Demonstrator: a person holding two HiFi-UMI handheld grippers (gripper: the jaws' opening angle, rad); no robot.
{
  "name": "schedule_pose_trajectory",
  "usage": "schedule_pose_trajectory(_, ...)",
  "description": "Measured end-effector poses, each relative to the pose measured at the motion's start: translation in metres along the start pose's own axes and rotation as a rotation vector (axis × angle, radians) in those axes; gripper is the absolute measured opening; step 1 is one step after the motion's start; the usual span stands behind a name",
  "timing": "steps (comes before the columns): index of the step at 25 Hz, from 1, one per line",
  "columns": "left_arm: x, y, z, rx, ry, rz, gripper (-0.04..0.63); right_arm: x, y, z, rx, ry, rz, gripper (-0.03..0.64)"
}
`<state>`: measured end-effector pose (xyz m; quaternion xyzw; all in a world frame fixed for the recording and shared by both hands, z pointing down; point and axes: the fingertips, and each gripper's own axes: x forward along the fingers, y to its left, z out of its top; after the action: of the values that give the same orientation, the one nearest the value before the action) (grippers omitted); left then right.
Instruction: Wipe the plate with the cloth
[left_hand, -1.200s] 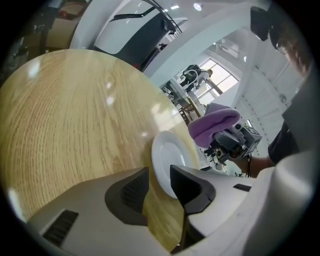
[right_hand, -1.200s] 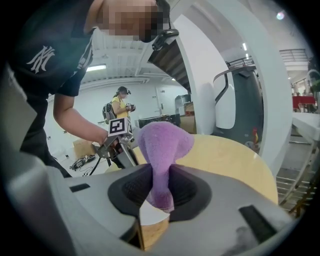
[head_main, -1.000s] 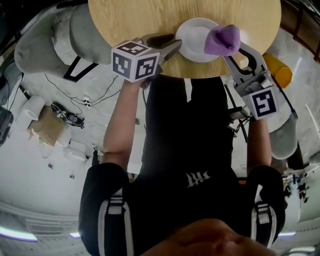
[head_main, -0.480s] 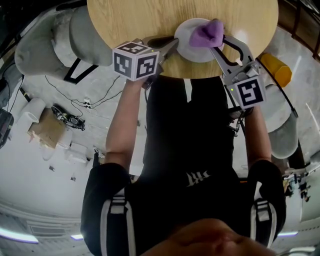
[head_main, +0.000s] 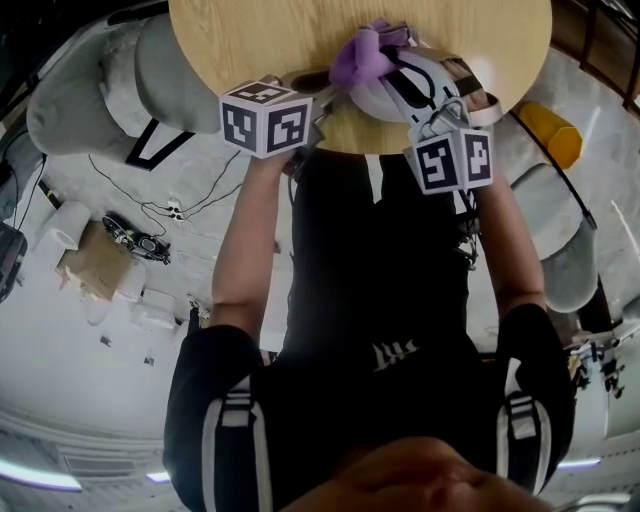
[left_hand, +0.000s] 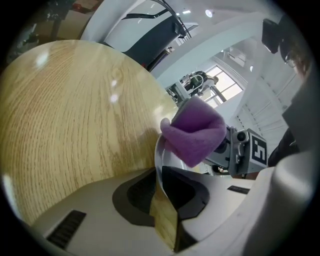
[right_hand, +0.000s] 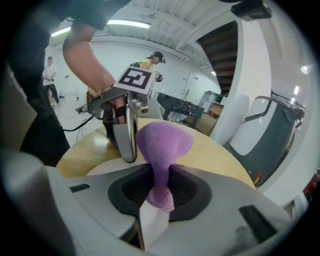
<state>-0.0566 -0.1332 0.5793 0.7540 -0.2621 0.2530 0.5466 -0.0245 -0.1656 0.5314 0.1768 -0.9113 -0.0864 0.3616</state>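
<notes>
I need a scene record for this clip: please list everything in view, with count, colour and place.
table: 1, light wood, round, in front of the person
plate: 1, white, at the table's near edge
cloth: 1, purple, bunched, held over the plate
chair: 2, grey, either side of the table
yellow object: 1, right of the table, kind unclear
cardboard box: 1, brown, floor at left
cables: several, black, floor at left
left gripper: 1, grey, jaws have just been closing, clamped on the plate's rim
right gripper: 1, grey, shut on the cloth
</notes>
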Motion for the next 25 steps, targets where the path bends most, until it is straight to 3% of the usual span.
schedule_pose_trajectory(4, 0.0, -0.001, 0.001, 0.001, -0.005, -0.004, 0.049, 0.007, 0.011, -0.008, -0.076, 0.037, 0.04, 0.089)
schedule_pose_trajectory(11, 0.0, 0.002, 0.001, 0.012, -0.016, -0.001, 0.048, 0.007, 0.019, -0.018, -0.108, 0.055, 0.088, 0.089)
schedule_pose_trajectory(25, 0.0, 0.001, 0.006, 0.024, -0.023, 0.015, 0.044, -0.033, 0.012, -0.054, -0.11, 0.116, 0.06, 0.089)
